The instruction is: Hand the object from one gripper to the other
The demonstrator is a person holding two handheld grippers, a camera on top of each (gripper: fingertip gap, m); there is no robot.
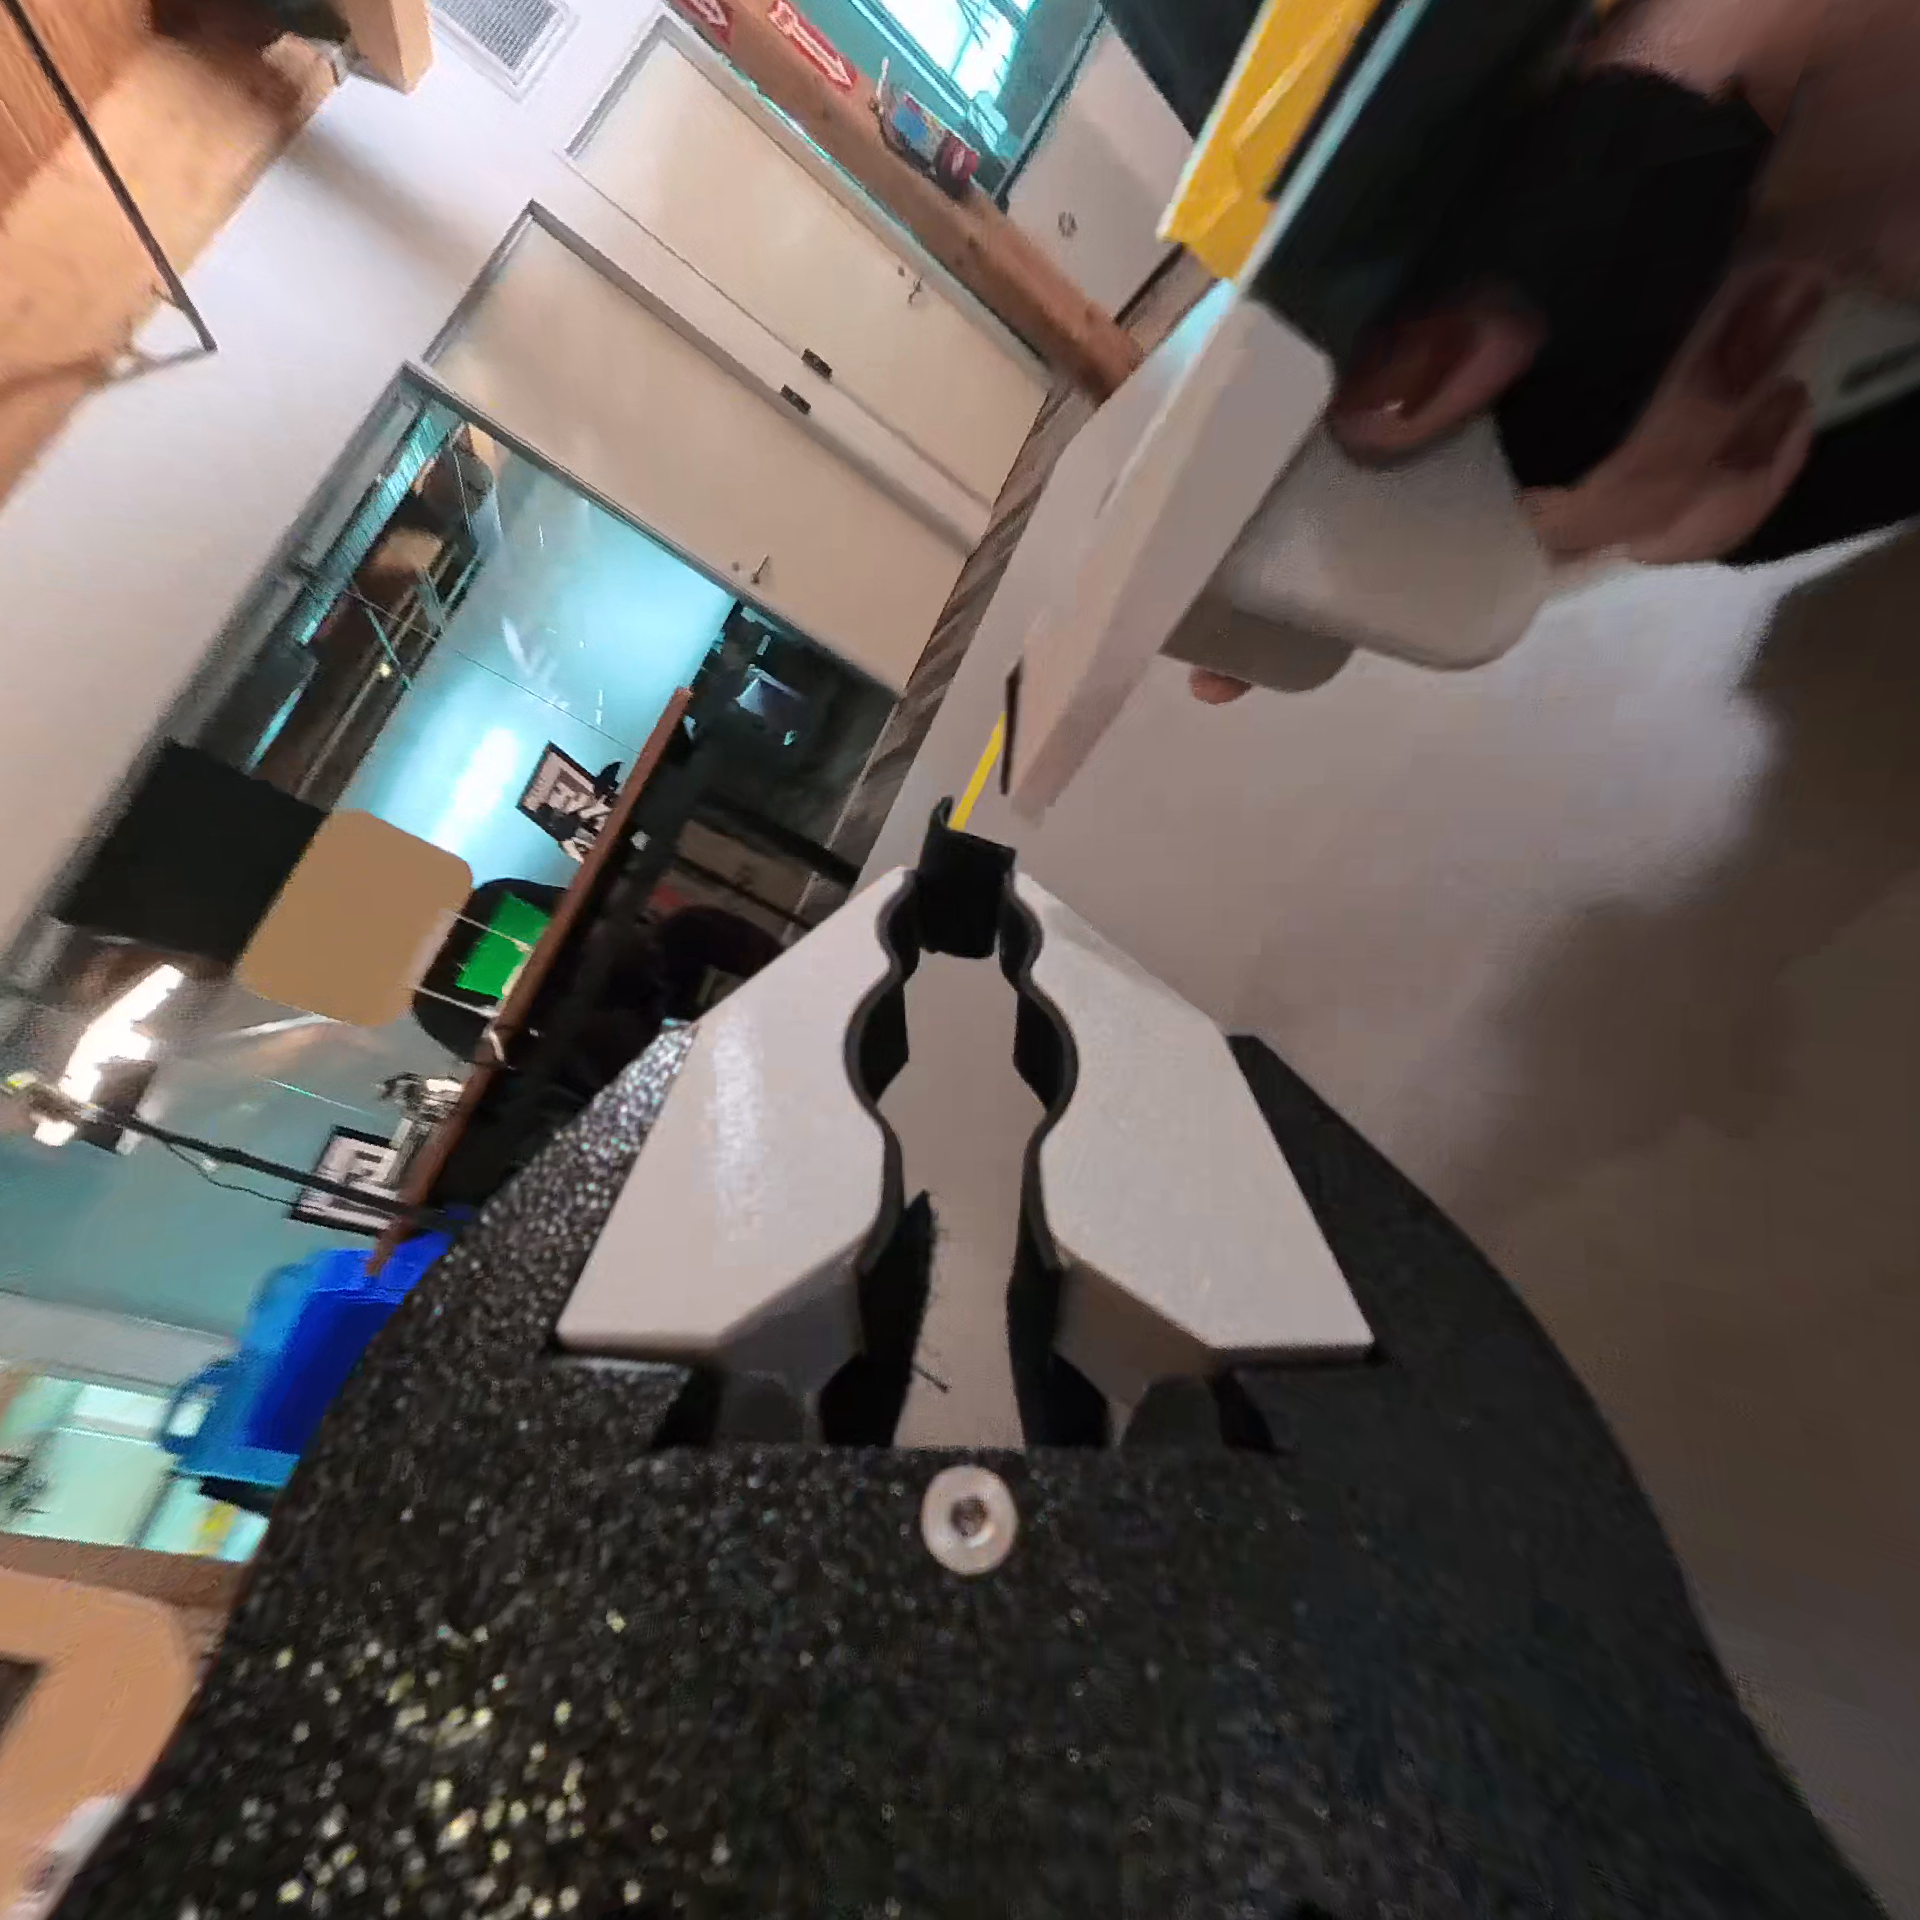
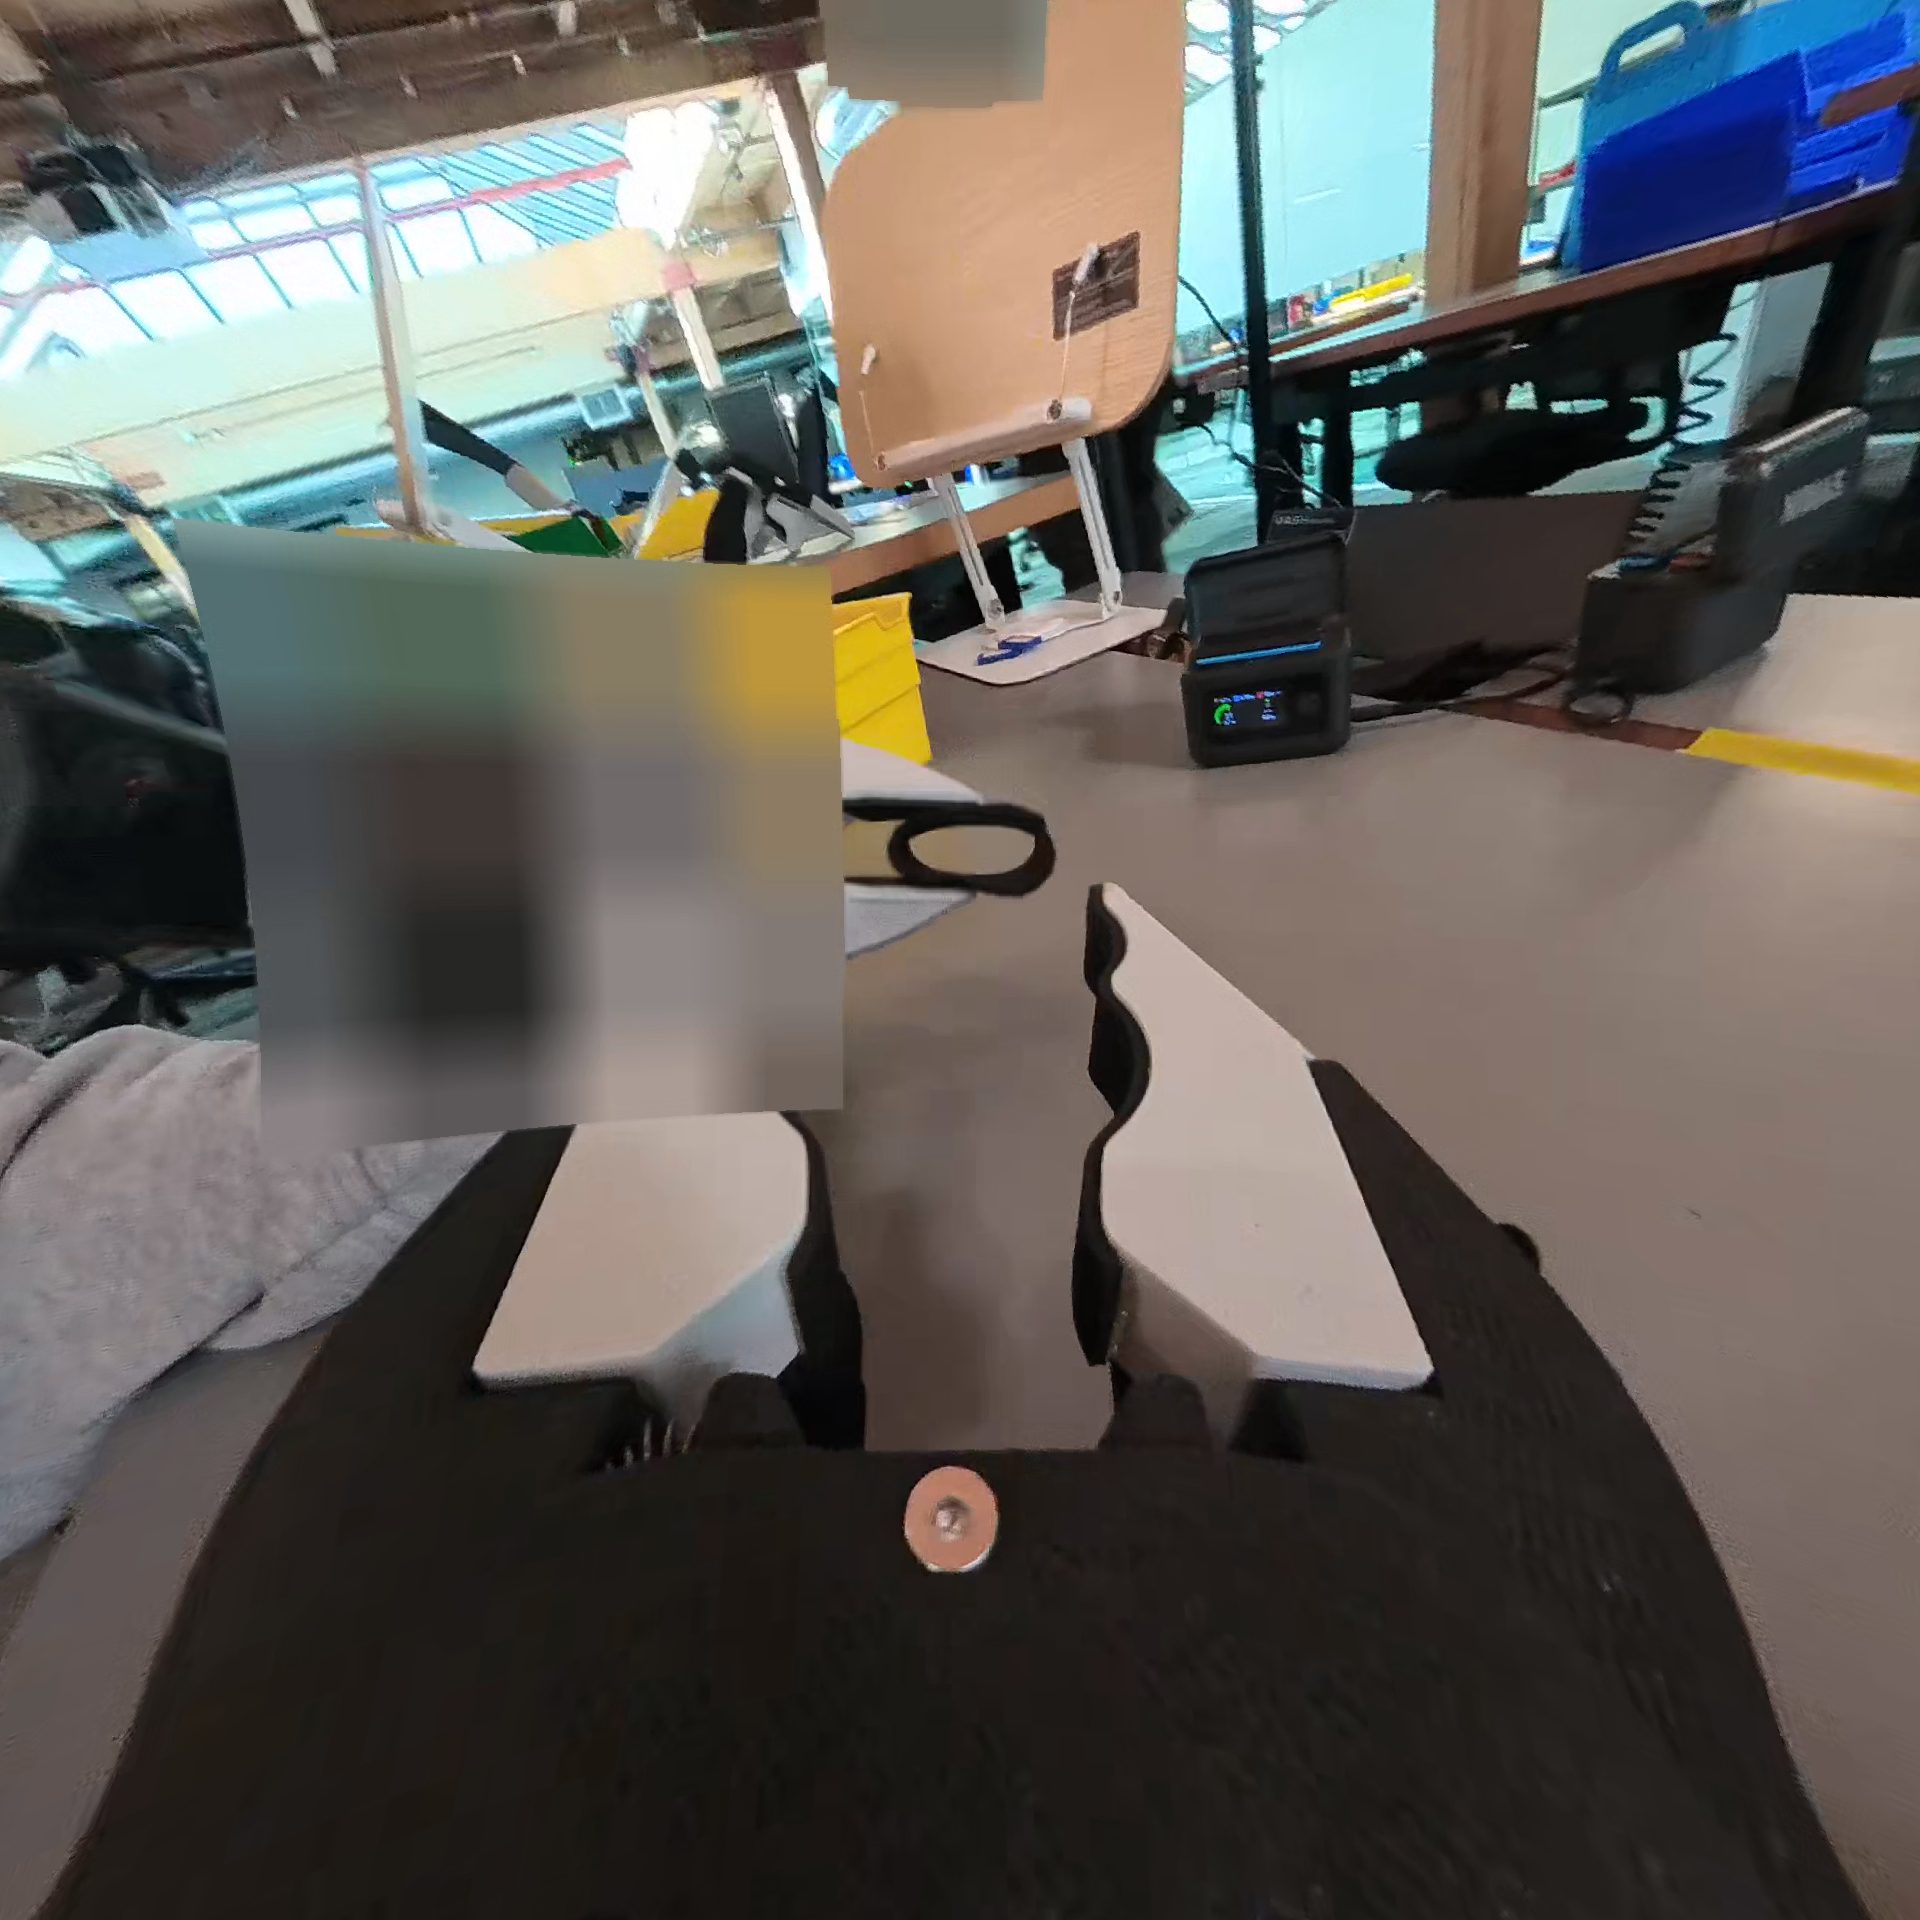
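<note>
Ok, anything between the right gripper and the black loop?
Nothing. In the right wrist view only bare table shows between the open right gripper and the loop, which the left gripper pinches at its tips.

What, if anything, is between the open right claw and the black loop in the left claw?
Nothing visible. The black loop juts from the left claw, just ahead and left of the right claw; only bare table shows through the gap. A blur patch hides one right fingertip.
</note>
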